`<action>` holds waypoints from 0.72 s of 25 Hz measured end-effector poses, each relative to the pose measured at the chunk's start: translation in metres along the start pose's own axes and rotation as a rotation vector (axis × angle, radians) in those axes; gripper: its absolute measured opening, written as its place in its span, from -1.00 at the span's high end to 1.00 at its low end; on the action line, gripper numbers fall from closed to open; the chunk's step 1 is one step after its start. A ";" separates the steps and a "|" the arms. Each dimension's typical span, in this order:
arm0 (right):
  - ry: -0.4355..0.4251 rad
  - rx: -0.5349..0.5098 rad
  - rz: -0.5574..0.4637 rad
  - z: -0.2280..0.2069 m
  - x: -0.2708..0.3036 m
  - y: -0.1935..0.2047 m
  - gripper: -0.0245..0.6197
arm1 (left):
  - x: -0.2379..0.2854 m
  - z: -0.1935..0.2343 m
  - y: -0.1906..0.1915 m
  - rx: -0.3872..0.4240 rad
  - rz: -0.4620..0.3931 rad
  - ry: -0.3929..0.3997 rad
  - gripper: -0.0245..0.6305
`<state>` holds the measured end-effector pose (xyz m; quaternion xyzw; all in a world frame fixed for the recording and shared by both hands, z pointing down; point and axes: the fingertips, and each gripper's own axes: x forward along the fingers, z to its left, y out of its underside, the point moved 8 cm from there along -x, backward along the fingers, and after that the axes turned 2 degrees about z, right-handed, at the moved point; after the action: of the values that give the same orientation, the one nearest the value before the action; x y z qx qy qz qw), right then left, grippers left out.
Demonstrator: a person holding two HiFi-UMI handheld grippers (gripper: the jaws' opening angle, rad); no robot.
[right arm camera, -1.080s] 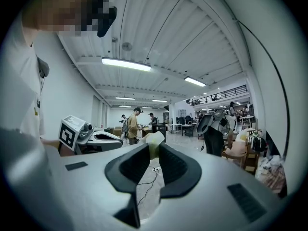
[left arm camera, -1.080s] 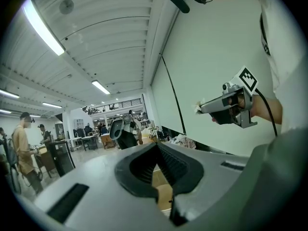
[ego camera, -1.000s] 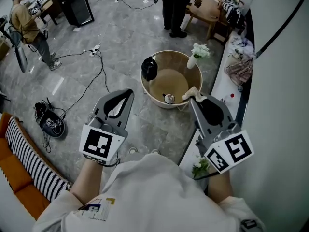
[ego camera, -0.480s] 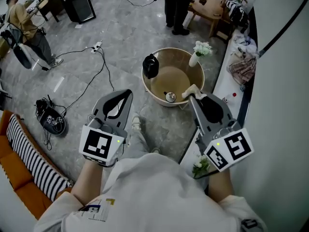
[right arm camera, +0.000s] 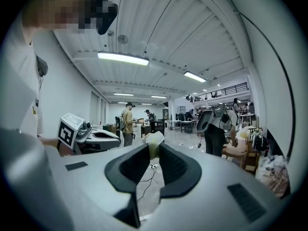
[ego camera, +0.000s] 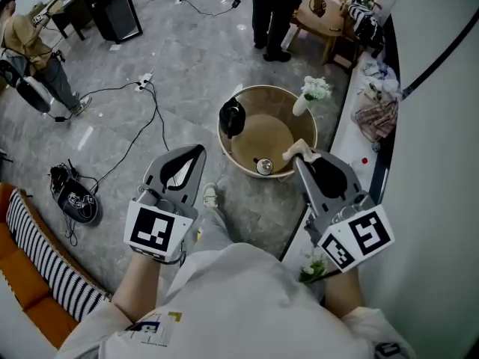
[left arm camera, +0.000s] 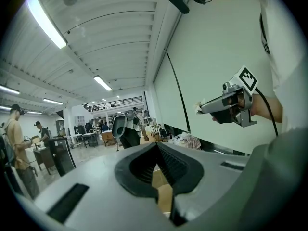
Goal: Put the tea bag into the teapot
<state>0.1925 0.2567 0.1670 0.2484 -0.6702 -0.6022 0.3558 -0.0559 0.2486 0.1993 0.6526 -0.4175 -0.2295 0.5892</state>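
Note:
A black teapot (ego camera: 231, 115) stands at the left edge of a round wooden table (ego camera: 271, 129). My right gripper (ego camera: 299, 158) hangs over the table's near right rim, shut on a cream tea bag (ego camera: 298, 149). In the right gripper view the tea bag (right arm camera: 153, 141) sticks up between the jaw tips of that gripper (right arm camera: 153, 147). My left gripper (ego camera: 199, 150) is left of the table over the floor, shut and empty; in its own view the left gripper (left arm camera: 156, 144) shows jaw tips that meet. The left gripper view also catches the right gripper (left arm camera: 226, 102) side-on.
A white vase with flowers (ego camera: 308, 94) stands on the table's far right and a small metal piece (ego camera: 262, 166) near its front rim. Cables (ego camera: 146, 96) and a black bag (ego camera: 73, 197) lie on the floor. A cluttered ledge (ego camera: 374, 111) runs along the right wall. People stand further back.
The person has stepped toward the table, and a shoe now shows below. Both grippers have moved forward and slightly down together. The tea bag stays in the right gripper.

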 end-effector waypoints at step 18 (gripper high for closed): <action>0.070 0.033 0.054 -0.066 0.158 -0.023 0.74 | 0.117 0.131 0.012 -0.002 0.032 0.096 0.90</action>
<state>0.1433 0.0913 0.1741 0.2569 -0.6737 -0.5721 0.3909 -0.0991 0.0778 0.2076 0.6556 -0.3989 -0.1889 0.6127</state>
